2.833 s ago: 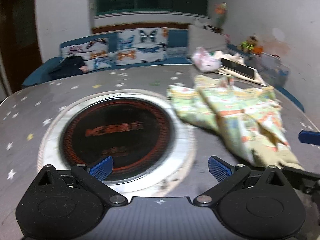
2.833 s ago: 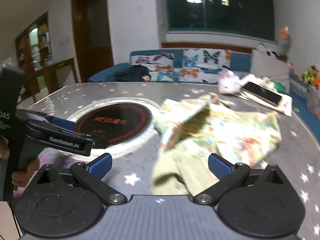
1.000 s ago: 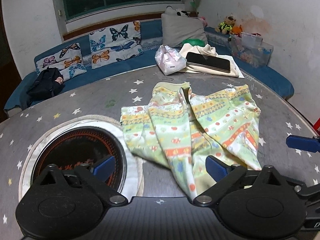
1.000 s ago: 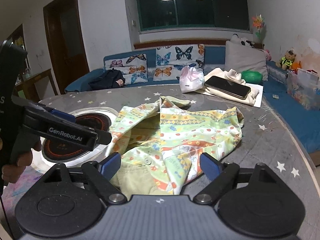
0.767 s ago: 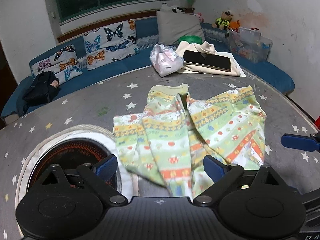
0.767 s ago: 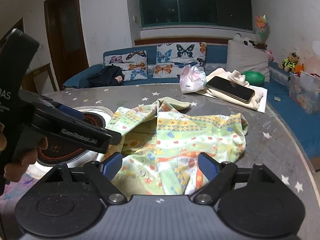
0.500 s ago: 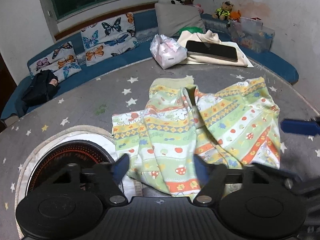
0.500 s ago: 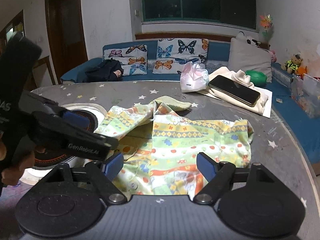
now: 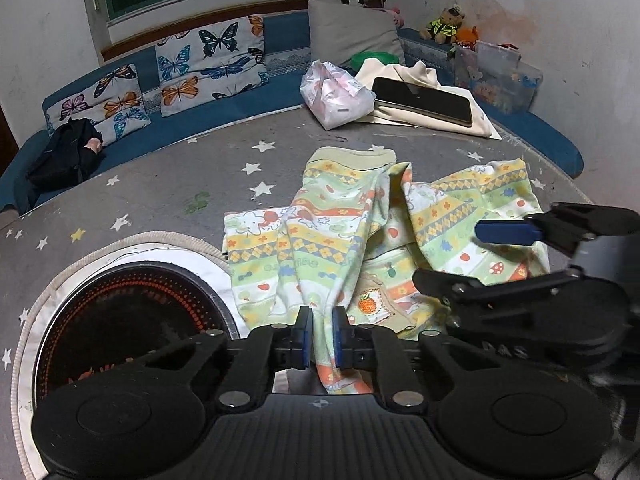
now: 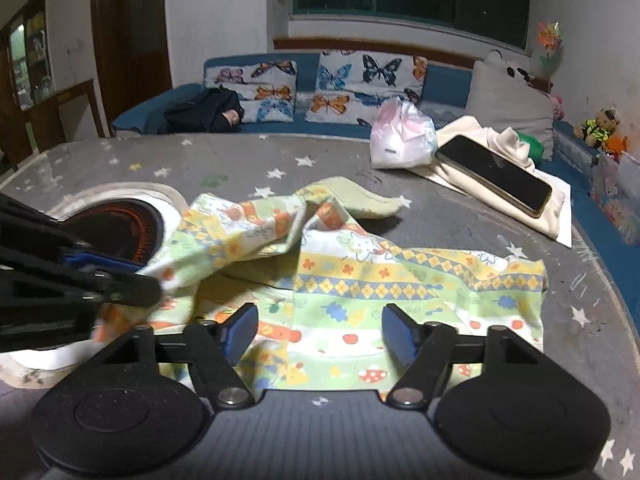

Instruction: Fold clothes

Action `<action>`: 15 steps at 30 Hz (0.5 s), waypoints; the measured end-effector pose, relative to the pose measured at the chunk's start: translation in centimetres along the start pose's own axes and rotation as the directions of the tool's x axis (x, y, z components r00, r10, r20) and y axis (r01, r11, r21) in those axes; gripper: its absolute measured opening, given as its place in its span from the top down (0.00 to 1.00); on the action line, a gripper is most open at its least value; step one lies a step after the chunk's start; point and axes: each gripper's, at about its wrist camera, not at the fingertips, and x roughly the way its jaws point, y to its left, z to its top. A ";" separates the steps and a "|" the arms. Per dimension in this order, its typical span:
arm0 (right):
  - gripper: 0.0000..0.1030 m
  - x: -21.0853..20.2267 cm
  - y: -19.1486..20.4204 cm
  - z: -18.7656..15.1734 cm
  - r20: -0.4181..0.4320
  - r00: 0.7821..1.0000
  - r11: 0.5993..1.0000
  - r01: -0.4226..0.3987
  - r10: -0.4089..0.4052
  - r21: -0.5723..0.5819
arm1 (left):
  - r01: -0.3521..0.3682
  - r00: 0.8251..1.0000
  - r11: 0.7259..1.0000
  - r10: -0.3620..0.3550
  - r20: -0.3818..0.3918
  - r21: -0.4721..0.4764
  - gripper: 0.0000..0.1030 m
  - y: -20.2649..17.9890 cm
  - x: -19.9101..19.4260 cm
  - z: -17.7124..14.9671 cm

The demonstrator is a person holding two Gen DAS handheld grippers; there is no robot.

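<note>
A child's green and yellow patterned garment lies crumpled on the grey star-printed table. My left gripper is at its near edge, its jaws closing, and the blue pads pinch a raised fold of the cloth. In the right wrist view this gripper comes in from the left, holding the garment's left corner. My right gripper hovers over the near right part of the garment. Its jaws are closing but still wide, with cloth under them and the pads not touching it. It also shows in the left wrist view.
A round black cooktop with a white ring is set into the table at the left, under the garment's edge. At the far side lie a plastic bag and a phone on cream cloth. Behind is a blue sofa.
My left jaws went from wide open to pinching a fold of the garment. My right gripper moved in over the garment and its jaws narrowed.
</note>
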 end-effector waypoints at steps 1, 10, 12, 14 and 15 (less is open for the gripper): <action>0.39 0.3 0.0 0.0 -0.005 1.000 1.000 0.009 -0.009 -0.006 | 0.000 1.000 1.000 0.000 0.001 0.000 0.90 0.1 -0.1 0.0; 0.84 -0.1 -0.7 -0.5 -0.011 0.996 0.996 0.088 -0.088 -0.020 | -0.010 1.000 1.000 0.010 0.012 -0.007 0.92 0.7 -1.1 -0.5; 0.86 -0.5 -1.0 -0.5 -0.007 0.995 0.995 0.096 -0.096 -0.020 | -0.012 1.000 1.000 0.012 0.012 -0.009 0.92 0.8 -1.4 -0.7; 0.86 -1.0 -1.0 -0.4 0.007 0.996 0.996 0.085 -0.085 -0.019 | -0.014 1.000 1.000 0.014 0.014 -0.009 0.92 0.8 -1.6 -0.9; 0.84 -1.2 -1.0 -0.4 0.013 0.997 0.997 0.078 -0.078 -0.019 | -0.014 1.000 1.000 0.014 0.014 -0.009 0.92 0.8 -1.7 -0.9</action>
